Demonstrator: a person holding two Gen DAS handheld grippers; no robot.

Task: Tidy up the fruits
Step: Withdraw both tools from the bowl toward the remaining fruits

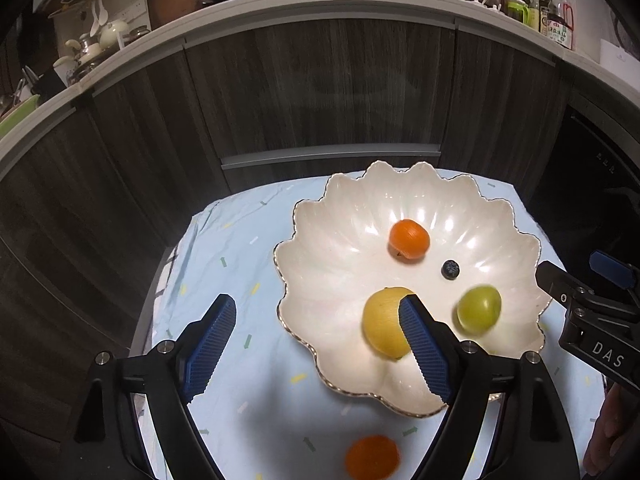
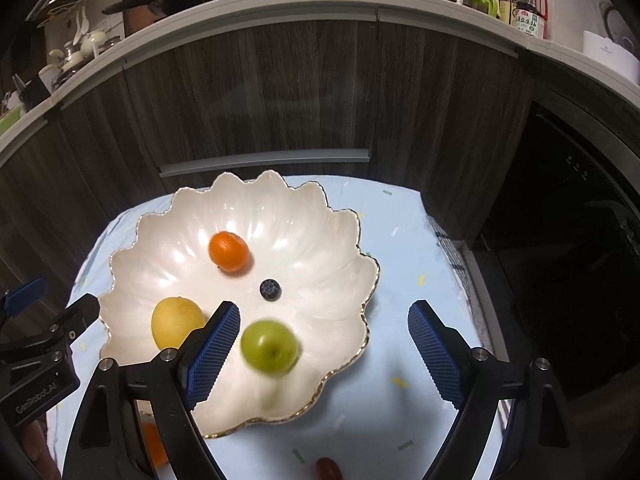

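Note:
A white scalloped bowl (image 1: 340, 240) (image 2: 312, 232) with a gold rim stands on a pale blue cloth. In it lie a small orange fruit (image 1: 409, 239) (image 2: 228, 251), a blueberry (image 1: 451, 269) (image 2: 270, 289), a yellow lemon (image 1: 382, 326) (image 2: 174, 322) and a blurred green fruit (image 1: 479, 309) (image 2: 270, 349). My left gripper (image 1: 320, 344) (image 2: 48, 304) is open at the bowl's left rim, and its right finger overlaps the lemon. My right gripper (image 2: 324, 352) (image 1: 580, 276) is open over the bowl's near right side; the green fruit sits between its fingers, untouched.
An orange fruit (image 1: 372, 460) (image 2: 154, 444) lies on the cloth (image 1: 240, 260) (image 2: 400, 240) in front of the bowl, and a red fruit (image 2: 328, 470) lies near the bottom edge. Dark cabinet fronts (image 1: 320, 92) rise beyond the table, under a cluttered counter.

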